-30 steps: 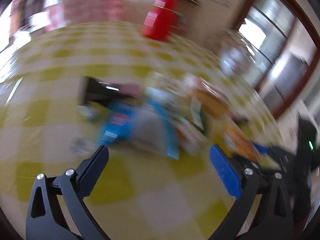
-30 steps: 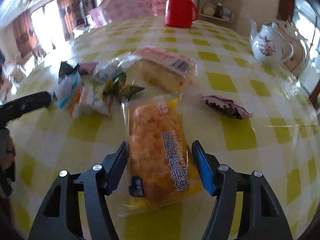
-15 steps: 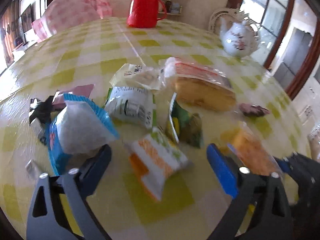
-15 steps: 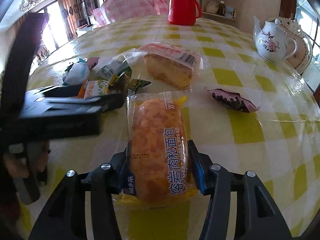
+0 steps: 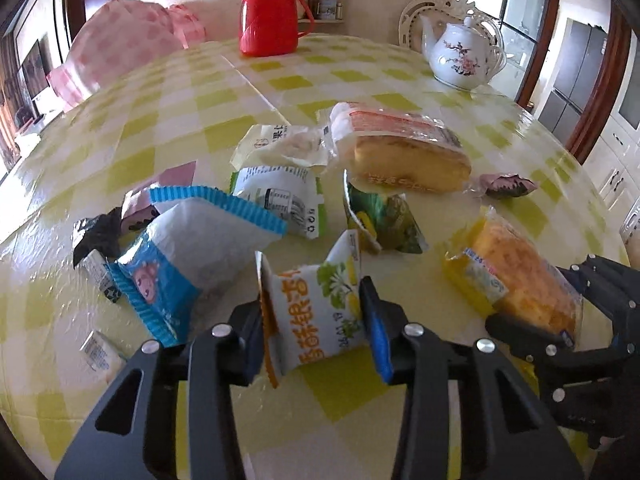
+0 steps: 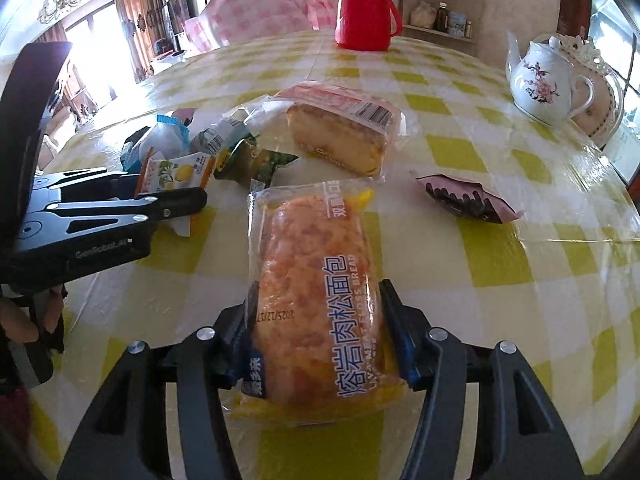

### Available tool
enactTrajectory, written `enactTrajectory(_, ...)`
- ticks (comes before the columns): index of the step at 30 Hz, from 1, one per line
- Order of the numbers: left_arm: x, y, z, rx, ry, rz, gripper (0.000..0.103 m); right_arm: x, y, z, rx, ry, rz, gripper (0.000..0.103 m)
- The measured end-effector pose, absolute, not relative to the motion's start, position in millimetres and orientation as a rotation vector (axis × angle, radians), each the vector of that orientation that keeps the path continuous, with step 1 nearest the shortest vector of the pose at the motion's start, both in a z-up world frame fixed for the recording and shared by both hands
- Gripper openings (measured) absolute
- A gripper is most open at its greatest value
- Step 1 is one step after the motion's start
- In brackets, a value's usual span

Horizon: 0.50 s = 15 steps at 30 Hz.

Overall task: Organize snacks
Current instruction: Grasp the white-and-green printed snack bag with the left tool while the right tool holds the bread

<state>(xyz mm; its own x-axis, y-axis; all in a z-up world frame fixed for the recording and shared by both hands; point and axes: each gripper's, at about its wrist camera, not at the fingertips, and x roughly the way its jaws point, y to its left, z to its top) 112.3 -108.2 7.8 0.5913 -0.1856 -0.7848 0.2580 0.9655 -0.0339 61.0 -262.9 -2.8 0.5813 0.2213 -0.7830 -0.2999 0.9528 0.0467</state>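
The right tongs [image 6: 318, 334] clamp a bread packet [image 6: 316, 296] printed "MEAT FLOSS BREAD", jaws easing apart. The left tongs [image 5: 314, 322], closing, pinch an orange-and-white lemon snack packet [image 5: 316, 304] on the near table [image 5: 360, 420]. "GenRobotAI" marks its frame.

Each claw is built from matte black linkage arms with slotted cut-outs, joined by round silver screws. The left claw [image 5: 316, 328] is fitted with blue pads [image 5: 379, 340] on its finger faces, and the right claw [image 6: 320, 332] likewise. White lettering is printed on the left claw's black side plate [image 6: 100, 246], seen from the right wrist.
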Motion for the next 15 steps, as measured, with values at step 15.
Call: enactTrajectory(15,65.6,-81.7,40.9,0.072,0.733,-0.194,0.038,18.2,-251.4,22.5,-0.112,0.727,0.185,0.047)
